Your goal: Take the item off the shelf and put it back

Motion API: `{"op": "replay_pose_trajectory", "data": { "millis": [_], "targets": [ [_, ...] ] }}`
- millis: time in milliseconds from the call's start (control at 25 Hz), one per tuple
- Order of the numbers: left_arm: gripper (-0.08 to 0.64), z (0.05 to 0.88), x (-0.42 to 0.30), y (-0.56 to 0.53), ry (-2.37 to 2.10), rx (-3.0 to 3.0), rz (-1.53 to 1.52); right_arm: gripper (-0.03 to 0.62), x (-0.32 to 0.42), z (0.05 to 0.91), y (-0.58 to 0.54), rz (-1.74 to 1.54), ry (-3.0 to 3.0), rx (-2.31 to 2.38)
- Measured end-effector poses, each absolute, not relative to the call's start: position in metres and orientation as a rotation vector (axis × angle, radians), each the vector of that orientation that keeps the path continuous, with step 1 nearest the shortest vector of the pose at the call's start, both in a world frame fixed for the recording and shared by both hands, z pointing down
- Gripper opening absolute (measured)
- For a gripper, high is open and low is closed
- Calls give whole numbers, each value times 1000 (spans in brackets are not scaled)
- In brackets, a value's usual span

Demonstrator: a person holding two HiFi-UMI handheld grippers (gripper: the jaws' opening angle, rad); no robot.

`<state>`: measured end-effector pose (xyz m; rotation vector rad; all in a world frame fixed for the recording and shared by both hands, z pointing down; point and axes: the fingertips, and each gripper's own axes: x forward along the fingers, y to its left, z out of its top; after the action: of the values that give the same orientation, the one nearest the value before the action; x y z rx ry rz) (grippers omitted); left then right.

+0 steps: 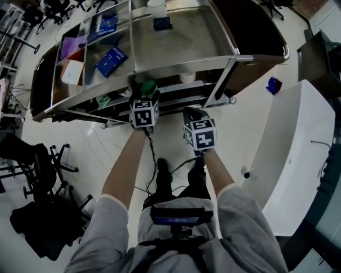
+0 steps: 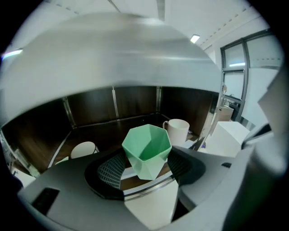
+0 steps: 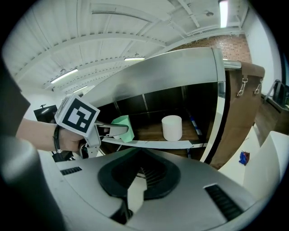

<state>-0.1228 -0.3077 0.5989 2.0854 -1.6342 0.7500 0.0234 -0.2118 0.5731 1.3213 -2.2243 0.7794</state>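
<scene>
- Container one: the green cup (image 2: 148, 149) is faceted, its mouth is open towards you, and nothing shows inside it.
- Your left claw (image 2: 146, 168) holds the green cup. One pad is on each side wall, and the jaws stand fairly wide around it.
- Location: the green cup is at the front rail of the lower shelf (image 3: 151, 144). Whether its base touches the shelf cannot be told.
- Container two: a white mug (image 2: 177, 131) stands upright on the same lower shelf, just behind and to the right of the green cup. Its handle is on its left and its inside is out of sight.
- A white round object (image 2: 83, 149) sits on that shelf to the left of the cup. What it is cannot be told.
- Your right claw (image 3: 141, 173) is narrow, with its jaws together and nothing between them. It hangs in front of the shelf unit, apart from it.
- Top shelf (image 1: 181, 42), counted from the head view:
  - one blue box (image 1: 112, 60) lying flat
  - a second blue box (image 1: 106, 24) behind it
  - one small dark blue item (image 1: 162, 23)
  - one white cup (image 1: 156, 5) at the far edge
  - one purple item (image 1: 72, 45)
  - one white packet (image 1: 72, 72)
- Writing: the blue boxes carry pale print that is too small to read.
- Markers: there are two cubes, one on each claw, and each face bears a black-and-white square pattern. They are the left cube (image 1: 144, 113) and the right cube (image 1: 200, 133).
</scene>
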Motion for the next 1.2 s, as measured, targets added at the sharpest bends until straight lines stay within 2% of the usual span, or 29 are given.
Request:
{"op": "replay_pose_trajectory", "data": {
  "millis": [840,1200],
  "targets": [
    [302,503,-163,-156,-1583,2211,686,9,6,525,-151,668,-2356,1220],
    [302,496,-202,-130,-1637,2181,666,9,17,529,-137,689,-2338,1240]
  ]
}}
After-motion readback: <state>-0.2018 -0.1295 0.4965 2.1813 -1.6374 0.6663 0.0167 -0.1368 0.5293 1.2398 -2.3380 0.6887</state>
